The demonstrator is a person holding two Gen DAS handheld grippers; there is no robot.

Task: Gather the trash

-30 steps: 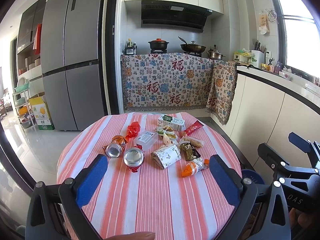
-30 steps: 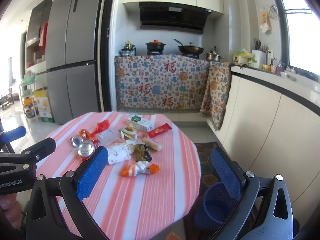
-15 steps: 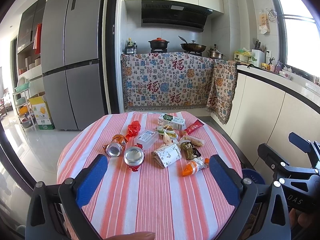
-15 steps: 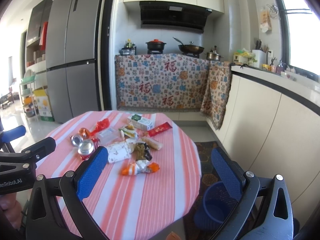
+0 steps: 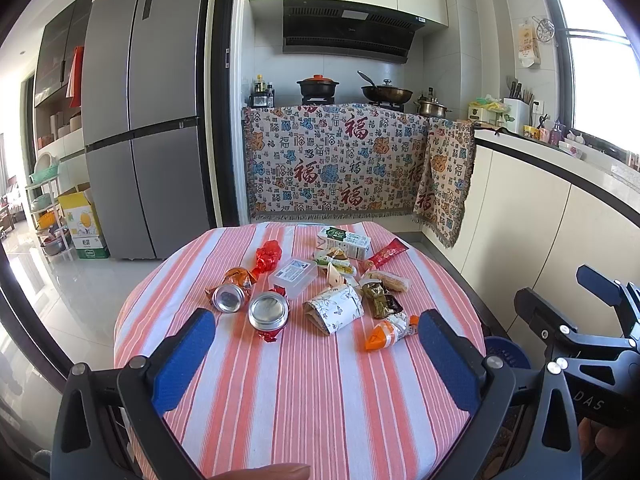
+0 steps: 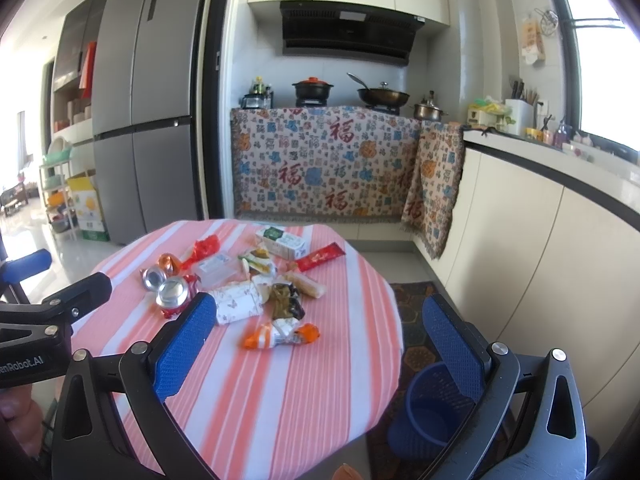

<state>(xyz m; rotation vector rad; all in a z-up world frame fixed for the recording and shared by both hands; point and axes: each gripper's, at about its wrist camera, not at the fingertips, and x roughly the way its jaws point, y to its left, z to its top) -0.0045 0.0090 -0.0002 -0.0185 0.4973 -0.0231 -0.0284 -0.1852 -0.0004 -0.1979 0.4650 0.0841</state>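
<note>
Right gripper point(image 6: 316, 344) eased slightly nearer the table point(image 6: 280, 400), trash point(image 6: 256, 280) sitting marginally lower in view

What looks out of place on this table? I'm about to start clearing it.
Litter sits mid-table on the red-and-white striped tablecloth: two crushed silver cans lying tipped over, crumpled wrappers, an orange snack packet and a white-and-green carton. The blue mesh bin stands below.

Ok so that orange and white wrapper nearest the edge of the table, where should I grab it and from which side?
Grip the orange and white wrapper across its crumpled white middle, coming down from above with the right gripper, which is open and closest. It lies flat and lengthwise across the striped tablecloth, so the fingers should straddle its narrow width; the twisted orange ends look thin and slippery.
</note>
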